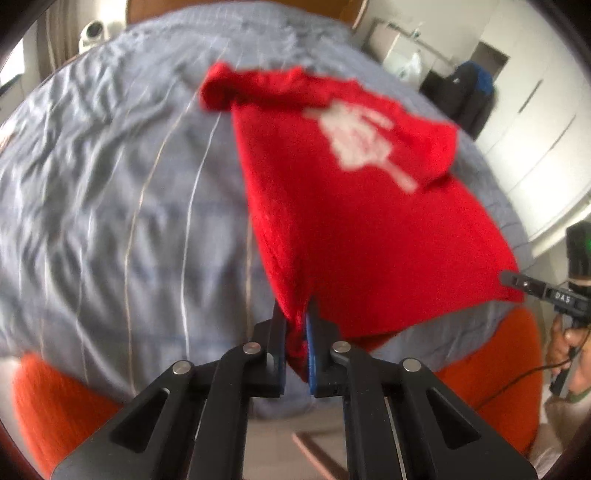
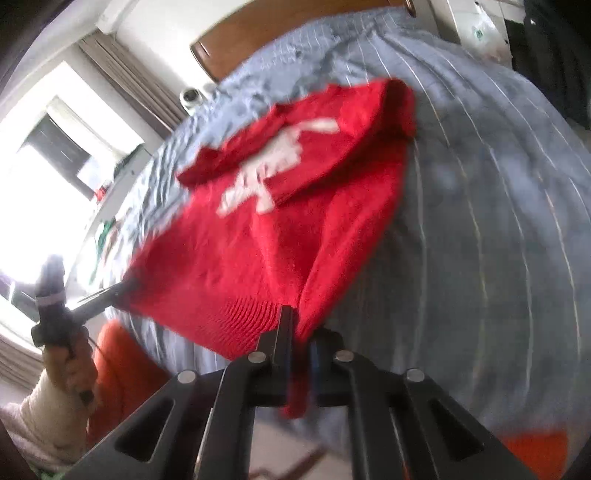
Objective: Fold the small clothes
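Your left gripper [image 1: 295, 314] has its jaws clamped on the near hem of the red sweater [image 1: 351, 229], with a fold of the knit squeezed between the blue pads and a tail of it hanging down past them. Your right gripper [image 2: 301, 325] has its jaws closed on the same hem at the other corner, where the ribbed edge runs off to the left of the jaws and a strip of red drops between them. Each gripper shows at the edge of the other's view, biting the far corner of that hem, so the hem is stretched between the two of you.

Ahead of both sets of jaws the sweater spreads away over the bed, white motif [image 1: 354, 140] facing up, with one sleeve [image 1: 229, 88] bunched at the far end and the other side folded in over the body. Motion blur softens the knit, so finer folds cannot be made out.

Under and around the sweater lies a grey-blue striped bedspread [image 1: 110, 184], wrinkled to the left of your left jaws. Orange bedding [image 1: 51, 398] shows below the near edge. Beyond the bed there is a wooden headboard [image 2: 258, 33], a curtained window [image 2: 55, 147] and white cupboards [image 1: 535, 122]
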A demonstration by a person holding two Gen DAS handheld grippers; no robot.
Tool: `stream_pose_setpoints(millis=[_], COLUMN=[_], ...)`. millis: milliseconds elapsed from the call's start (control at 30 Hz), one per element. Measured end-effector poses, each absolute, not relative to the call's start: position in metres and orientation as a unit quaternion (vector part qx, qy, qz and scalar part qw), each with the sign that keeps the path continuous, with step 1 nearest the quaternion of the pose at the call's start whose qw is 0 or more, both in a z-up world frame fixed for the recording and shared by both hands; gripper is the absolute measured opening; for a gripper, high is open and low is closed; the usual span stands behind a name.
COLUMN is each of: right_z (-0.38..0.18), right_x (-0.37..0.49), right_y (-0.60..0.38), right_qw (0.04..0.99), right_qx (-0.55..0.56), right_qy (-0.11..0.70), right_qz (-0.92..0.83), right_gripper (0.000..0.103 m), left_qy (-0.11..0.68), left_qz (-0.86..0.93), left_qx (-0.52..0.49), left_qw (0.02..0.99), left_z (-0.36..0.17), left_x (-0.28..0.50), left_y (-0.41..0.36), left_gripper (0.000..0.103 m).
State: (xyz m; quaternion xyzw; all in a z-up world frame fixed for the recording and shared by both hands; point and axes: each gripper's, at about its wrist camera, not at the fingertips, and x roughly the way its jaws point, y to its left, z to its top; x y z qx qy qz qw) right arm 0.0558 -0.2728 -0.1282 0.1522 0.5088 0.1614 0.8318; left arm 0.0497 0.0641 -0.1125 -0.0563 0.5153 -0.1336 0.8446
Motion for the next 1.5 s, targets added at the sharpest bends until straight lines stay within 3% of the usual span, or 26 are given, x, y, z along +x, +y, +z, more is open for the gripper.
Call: stream_pose_setpoints(millis=[200, 333, 367, 433, 467, 567, 667, 733, 833, 867, 967, 1100, 1133, 1167, 1200, 1500], right_z=[-0.186, -0.195, -0.193, -0.192, -0.19, -0.175, -0.14, -0.109, -0.083, -0.08, -0.098, -0.155, -0.159, -0.155, -0.144, -0.059], right_x=[0.048, 0.053, 0.053, 0.053, 0.051, 0.042, 0.04, 0.056, 0.098, 0.111, 0.162, 0.211, 0.217, 0.219, 0.221, 0.174], right_y=[-0.271, -0.267, -0.267, -0.267, -0.269, -0.272, -0.264, -0.249, -0.213, -0.199, -0.157, -0.136, -0.144, -0.151, -0.173, -0.438], right_qw=[0.815, 0.82, 0.82, 0.822, 0.821, 0.825, 0.858, 0.879, 0.895, 0.899, 0.886, 0.847, 0.851, 0.858, 0.871, 0.914], right_qx=[0.15, 0.141, 0.141, 0.135, 0.134, 0.099, 0.015, -0.029, -0.083, -0.1, -0.149, -0.18, -0.152, -0.13, -0.079, 0.187], right_qy=[0.554, 0.549, 0.549, 0.549, 0.551, 0.554, 0.513, 0.473, 0.423, 0.404, 0.398, 0.46, 0.465, 0.462, 0.457, 0.353], right_qz=[0.084, 0.076, 0.076, 0.075, 0.073, 0.047, 0.027, 0.053, 0.112, 0.134, 0.184, 0.195, 0.19, 0.183, 0.16, -0.072], right_gripper=[0.005, 0.004, 0.005, 0.005, 0.009, 0.03, 0.03, 0.033, 0.064, 0.067, 0.067, 0.062, 0.046, 0.019, 0.007, 0.008], left_qy=[0.546, 0.546, 0.547, 0.55, 0.549, 0.529, 0.477, 0.442, 0.394, 0.386, 0.406, 0.464, 0.461, 0.453, 0.449, 0.453], left_qz=[-0.092, -0.071, -0.069, -0.052, -0.04, -0.015, 0.017, 0.015, 0.002, 0.002, 0.024, 0.037, 0.038, 0.045, 0.048, 0.048], left_qx=[-0.047, -0.02, -0.012, 0.006, 0.008, -0.001, -0.015, -0.029, -0.033, -0.033, -0.033, -0.053, -0.06, -0.06, -0.056, -0.062], left_qw=[0.832, 0.835, 0.834, 0.834, 0.835, 0.848, 0.879, 0.896, 0.918, 0.922, 0.913, 0.883, 0.885, 0.888, 0.89, 0.888], left_z=[-0.15, -0.161, -0.16, -0.154, -0.152, -0.131, -0.1, -0.084, -0.081, -0.087, -0.121, -0.146, -0.144, -0.141, -0.141, -0.145], left_x=[0.054, 0.056, 0.054, 0.043, 0.038, 0.021, 0.019, 0.031, 0.05, 0.054, 0.062, 0.064, 0.064, 0.063, 0.065, 0.073], left_y=[0.058, 0.05, 0.049, 0.053, 0.058, 0.079, 0.098, 0.102, 0.095, 0.091, 0.091, 0.112, 0.115, 0.117, 0.119, 0.113], left_gripper=[0.006, 0.017, 0.023, 0.063, 0.07, 0.072, 0.073, 0.082, 0.084, 0.084, 0.084, 0.083, 0.083, 0.083, 0.083, 0.083])
